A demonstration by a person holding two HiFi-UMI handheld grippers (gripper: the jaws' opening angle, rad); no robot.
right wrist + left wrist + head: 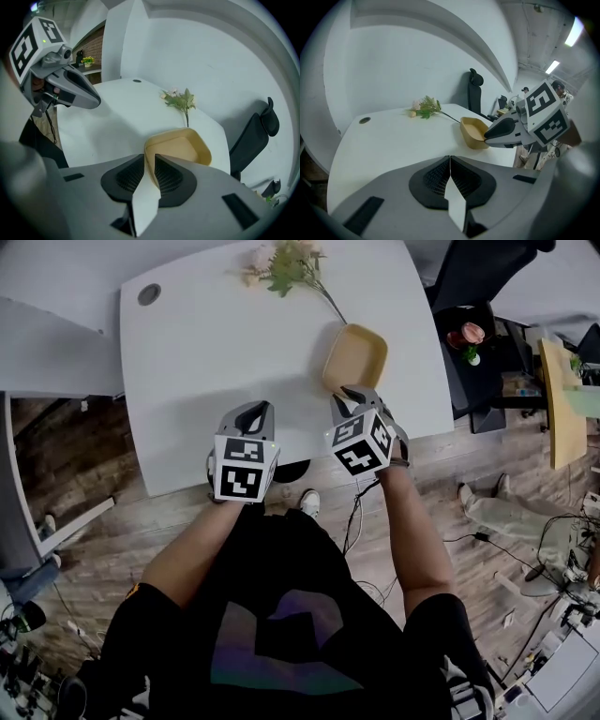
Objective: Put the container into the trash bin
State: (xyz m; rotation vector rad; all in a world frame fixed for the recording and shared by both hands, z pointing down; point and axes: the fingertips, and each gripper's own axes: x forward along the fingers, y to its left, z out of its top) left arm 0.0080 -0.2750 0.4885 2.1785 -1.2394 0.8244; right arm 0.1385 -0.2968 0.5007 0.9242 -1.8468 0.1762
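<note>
White tabletop, tan container near its edge — right hand-held gripper clamped on its near wall, left hand-held gripper pressed together, empty.

White table over wood floor. Yellow container near table's right edge, flower sprig just beyond it. Right gripper touches container's near rim. Left gripper over table's near edge, apart from container.
</note>
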